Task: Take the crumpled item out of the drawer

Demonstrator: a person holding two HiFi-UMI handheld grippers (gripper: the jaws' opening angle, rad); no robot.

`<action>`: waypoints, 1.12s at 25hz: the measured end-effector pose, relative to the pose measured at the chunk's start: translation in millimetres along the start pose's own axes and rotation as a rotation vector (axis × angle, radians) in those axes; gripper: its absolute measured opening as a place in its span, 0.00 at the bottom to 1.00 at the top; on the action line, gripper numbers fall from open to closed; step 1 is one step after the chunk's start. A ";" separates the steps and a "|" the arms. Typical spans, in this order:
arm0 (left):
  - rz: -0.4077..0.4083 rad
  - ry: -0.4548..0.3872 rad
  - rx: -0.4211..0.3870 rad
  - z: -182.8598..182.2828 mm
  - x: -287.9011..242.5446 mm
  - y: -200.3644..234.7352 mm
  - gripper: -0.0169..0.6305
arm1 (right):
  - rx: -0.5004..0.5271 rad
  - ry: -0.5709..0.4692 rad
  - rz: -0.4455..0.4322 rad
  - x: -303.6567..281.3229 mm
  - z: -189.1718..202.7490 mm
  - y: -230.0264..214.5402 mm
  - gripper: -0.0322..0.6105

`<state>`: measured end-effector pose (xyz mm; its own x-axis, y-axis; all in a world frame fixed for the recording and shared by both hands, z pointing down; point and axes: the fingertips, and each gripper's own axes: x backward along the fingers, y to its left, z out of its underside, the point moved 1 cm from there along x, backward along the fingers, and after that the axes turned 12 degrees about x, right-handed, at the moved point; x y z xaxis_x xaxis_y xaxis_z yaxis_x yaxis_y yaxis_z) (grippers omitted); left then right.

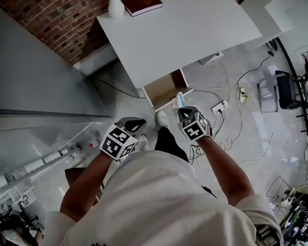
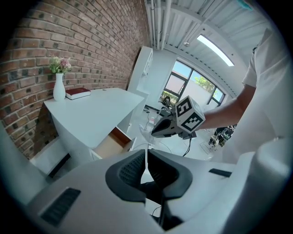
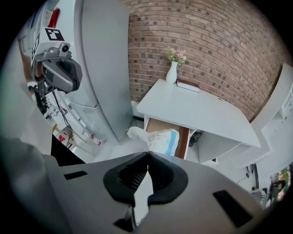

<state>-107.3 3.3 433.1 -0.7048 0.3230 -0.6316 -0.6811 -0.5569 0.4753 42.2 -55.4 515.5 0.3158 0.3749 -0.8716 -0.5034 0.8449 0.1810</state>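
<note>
In the right gripper view my right gripper (image 3: 148, 154) is shut on a crumpled white and blue plastic bag (image 3: 158, 139), held up in front of the open drawer (image 3: 165, 128) of the white desk (image 3: 201, 112). From the head view the bag (image 1: 180, 99) hangs just outside the drawer (image 1: 164, 88), with the right gripper (image 1: 185, 114) behind it. My left gripper (image 1: 134, 126) stays lower left of the drawer, jaws together with nothing in them. The left gripper view shows its pads (image 2: 132, 169) closed and the right gripper (image 2: 158, 130) with the bag (image 2: 145, 132) beyond.
A white vase with flowers (image 1: 115, 4) and a dark red book (image 1: 143, 3) stand on the desk's far end. A tall grey cabinet (image 1: 32, 71) fills the left. Cables and power strips (image 1: 222, 106) lie on the floor to the right, and a brick wall (image 1: 61, 20) is behind.
</note>
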 end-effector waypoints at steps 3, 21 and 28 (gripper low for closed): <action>0.008 -0.005 -0.012 4.6 5.5 -1.3 0.07 | -0.014 -0.019 0.006 13.9 -4.3 13.5 0.10; 0.033 -0.020 -0.037 39.6 30.7 -7.0 0.07 | -0.043 -0.088 0.033 64.7 -23.5 71.7 0.10; 0.040 -0.017 -0.049 44.1 33.6 -10.7 0.07 | -0.049 -0.095 0.035 71.1 -29.0 81.7 0.10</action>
<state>-132.5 53.9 433.9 -0.7348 0.3129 -0.6018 -0.6423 -0.6060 0.4692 0.2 29.2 455.0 0.3710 0.4402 -0.8177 -0.5537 0.8118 0.1858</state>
